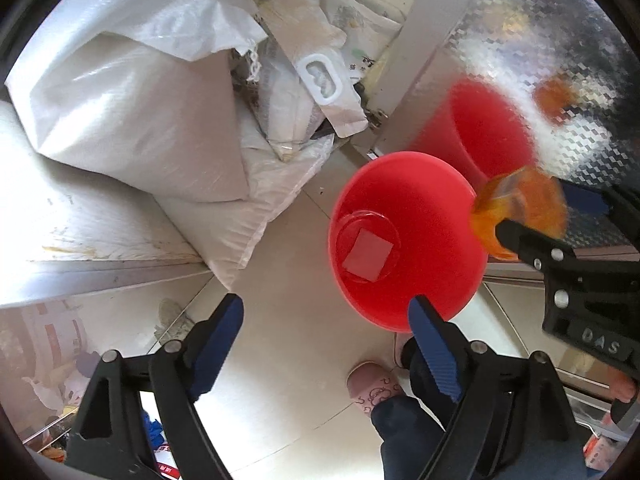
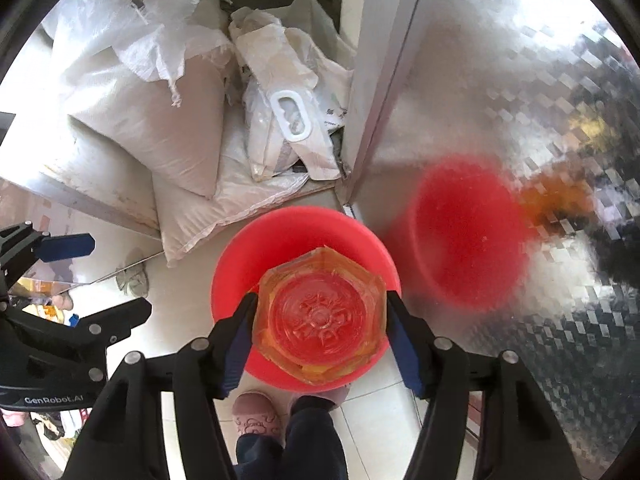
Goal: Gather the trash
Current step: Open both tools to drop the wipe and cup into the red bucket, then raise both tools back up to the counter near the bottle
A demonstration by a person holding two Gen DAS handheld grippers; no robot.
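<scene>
- The left gripper has its fingers spread and empty beside the red round plastic bin; a careless swing may knock it over
- The amber hexagonal plastic jar sits between the right gripper fingers above the bin; I cannot tell whether they pinch it; dropped off-centre, it may hit the rim

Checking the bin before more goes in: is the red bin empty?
Not empty. The red bin already holds a clear lid at its bottom.

The bin stands on the floor, a flat lid lying in its bottom. The jar hangs directly over it. Sacks pile at ten o'clock, the metal panel at two, the person's slipper at six.
</scene>
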